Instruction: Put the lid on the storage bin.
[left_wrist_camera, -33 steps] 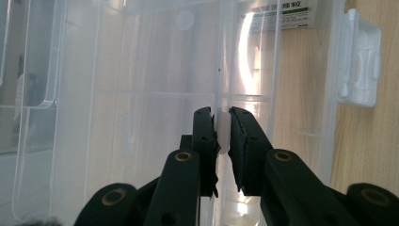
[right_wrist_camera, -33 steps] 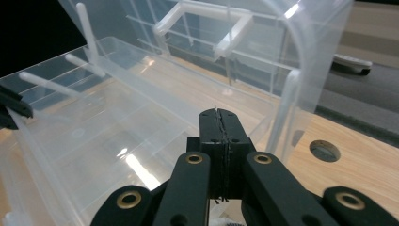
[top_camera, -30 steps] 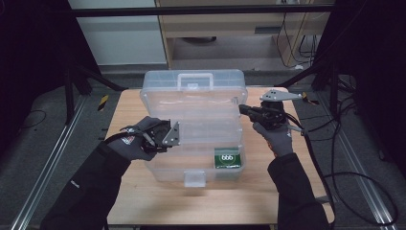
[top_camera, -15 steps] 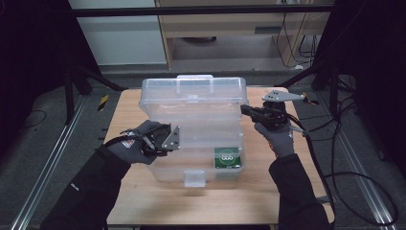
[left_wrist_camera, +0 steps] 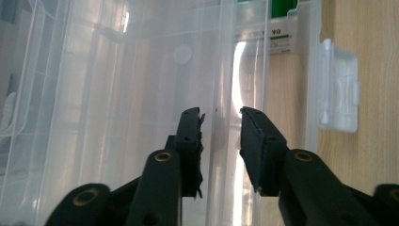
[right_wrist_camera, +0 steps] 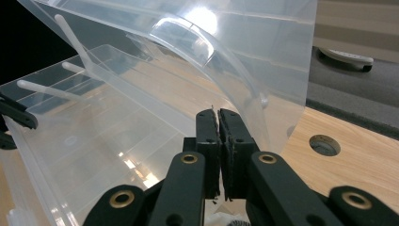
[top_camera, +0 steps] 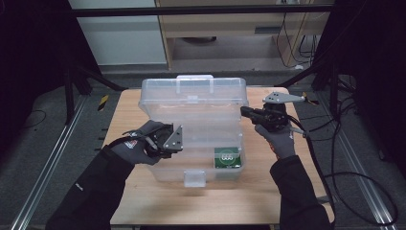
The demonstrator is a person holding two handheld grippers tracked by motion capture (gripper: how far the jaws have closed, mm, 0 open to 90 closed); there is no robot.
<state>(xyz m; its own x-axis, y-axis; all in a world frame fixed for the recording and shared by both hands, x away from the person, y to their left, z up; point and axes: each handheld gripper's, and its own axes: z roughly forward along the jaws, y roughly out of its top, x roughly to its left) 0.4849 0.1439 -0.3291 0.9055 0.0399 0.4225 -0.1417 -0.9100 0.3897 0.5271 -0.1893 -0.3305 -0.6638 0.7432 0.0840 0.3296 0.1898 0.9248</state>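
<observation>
A clear plastic storage box (top_camera: 158, 167) stands on the wooden table with its lid (top_camera: 196, 93) raised at the back. My right gripper (top_camera: 243, 111) is at the lid's right edge; in the right gripper view its jaws (right_wrist_camera: 217, 113) are shut on the lid's thin rim (right_wrist_camera: 244, 101). My left gripper (top_camera: 178, 143) reaches into the box from the left. Its jaws (left_wrist_camera: 220, 115) have just been opening and now stand apart on either side of a clear upright wall (left_wrist_camera: 223, 56) without pressing on it. A green label (top_camera: 226, 157) lies inside, near the front right.
The box's white front latch (top_camera: 194, 178) hangs over the front wall. Bare tabletop (top_camera: 287, 191) runs to the right of the box, with a round hole (right_wrist_camera: 323, 145) in it. Cables (top_camera: 335, 167) trail off the right side. Dark frame posts (top_camera: 72, 81) stand to the left.
My left gripper's jaws have spread apart around the box wall. Both hands stay where they were, and the lid stays raised in the right gripper.
</observation>
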